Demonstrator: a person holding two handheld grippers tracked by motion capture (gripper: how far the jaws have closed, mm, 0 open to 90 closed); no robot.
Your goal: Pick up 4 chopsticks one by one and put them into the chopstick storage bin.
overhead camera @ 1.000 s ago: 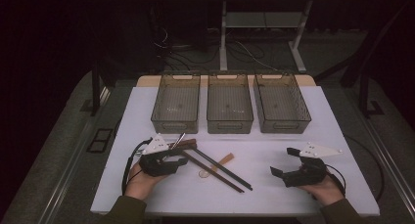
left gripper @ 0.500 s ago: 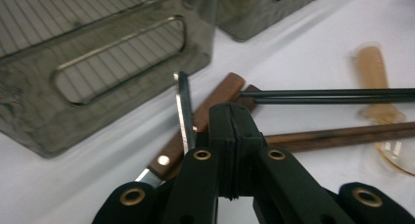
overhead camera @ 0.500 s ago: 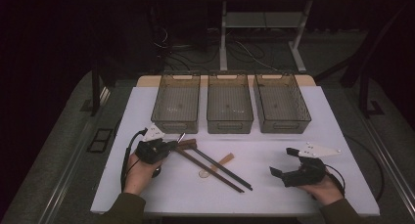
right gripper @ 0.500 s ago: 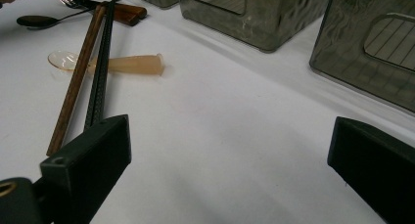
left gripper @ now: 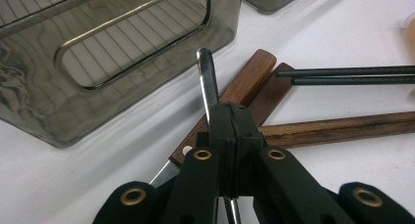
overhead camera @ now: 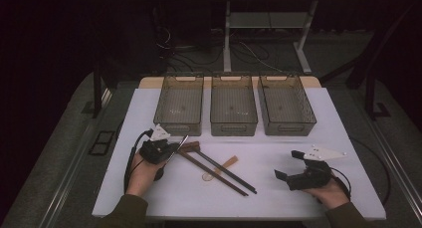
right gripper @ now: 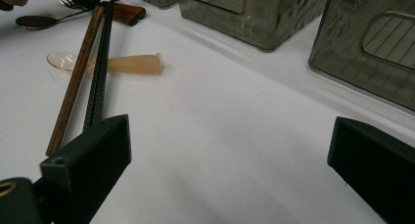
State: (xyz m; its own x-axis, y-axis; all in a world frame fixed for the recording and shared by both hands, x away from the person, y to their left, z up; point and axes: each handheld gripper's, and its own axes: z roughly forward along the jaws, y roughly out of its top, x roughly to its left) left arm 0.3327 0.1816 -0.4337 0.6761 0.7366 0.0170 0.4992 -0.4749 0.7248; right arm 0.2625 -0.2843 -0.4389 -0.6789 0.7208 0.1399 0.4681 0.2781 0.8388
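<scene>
Desk (overhead camera: 278, 153): white, three bins (overhead camera: 234, 106) at back
Left tool (left gripper: 230, 131): clamped on fork handle (left gripper: 208, 79)
Right tool (right gripper: 230, 170): wide apart, holding nothing

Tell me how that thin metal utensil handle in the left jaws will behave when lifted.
The metal handle looks stiff, so it likely won't droop. Its polished, narrow shaft may pivot or slip in the left gripper. Probably light.
</scene>
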